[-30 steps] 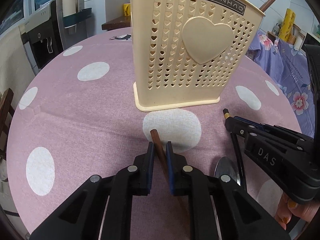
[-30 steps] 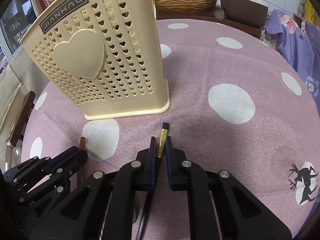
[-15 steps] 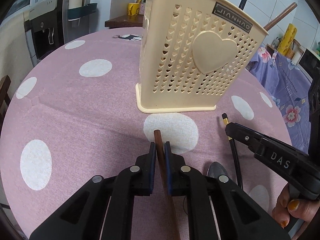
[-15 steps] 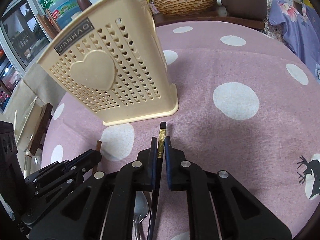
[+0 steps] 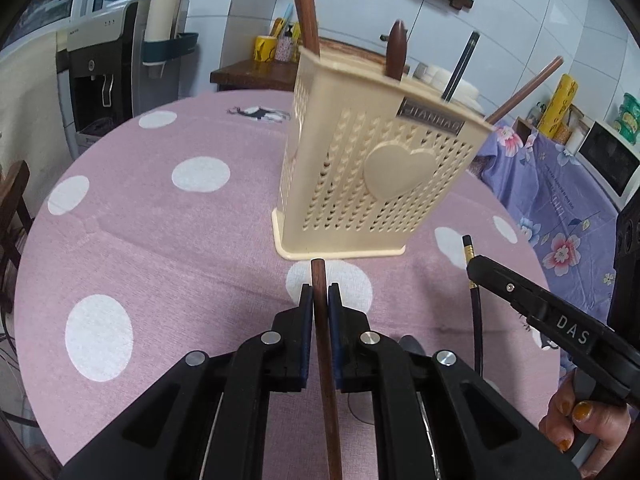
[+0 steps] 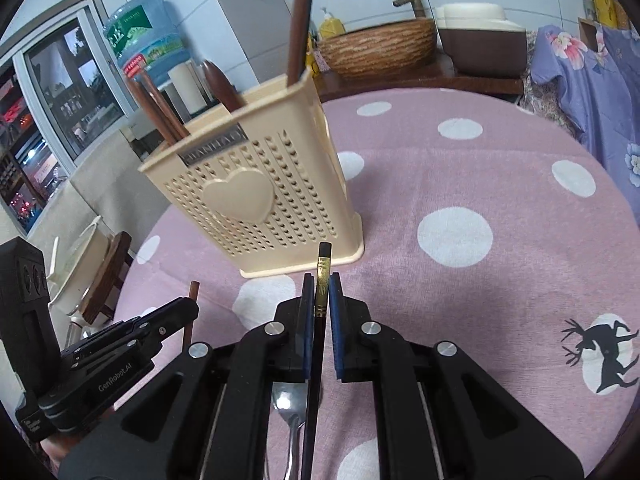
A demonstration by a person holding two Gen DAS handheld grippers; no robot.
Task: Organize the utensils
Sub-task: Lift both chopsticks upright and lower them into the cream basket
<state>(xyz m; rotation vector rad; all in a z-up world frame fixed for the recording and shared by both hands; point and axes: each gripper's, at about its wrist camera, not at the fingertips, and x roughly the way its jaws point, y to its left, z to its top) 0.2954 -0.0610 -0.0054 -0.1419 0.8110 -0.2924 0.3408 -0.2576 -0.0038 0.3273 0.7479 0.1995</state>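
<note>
Nearest to us, the left tongs (image 5: 320,300) are clamped tight on a brown wooden stick (image 5: 325,344), pinched close to its upper end so the long part hangs back beneath the tool, clear of the cloth. Right beside them, the right tongs (image 6: 321,292) are squeezed onto a black stick with a gold band (image 6: 320,304), gripped the same way, its short tip poking forward. Holding them near the top looks deliberate: the loose ends can swing down and drop straight into an opening. A metal spoon (image 6: 290,404) lies on the bench (image 6: 460,184) under the right tool, untouched, so there is more sorting to come, I'd say.

Just past both tips stands the cream holder (image 5: 376,168), upright on the pink spotted cloth, heart side toward us. It already carries several wooden handles (image 6: 160,108) leaning out of its top, so it's clearly the destination. Both sticks sit lower than its rim, by my reckoning, so they must go higher before they can be tipped in.
</note>
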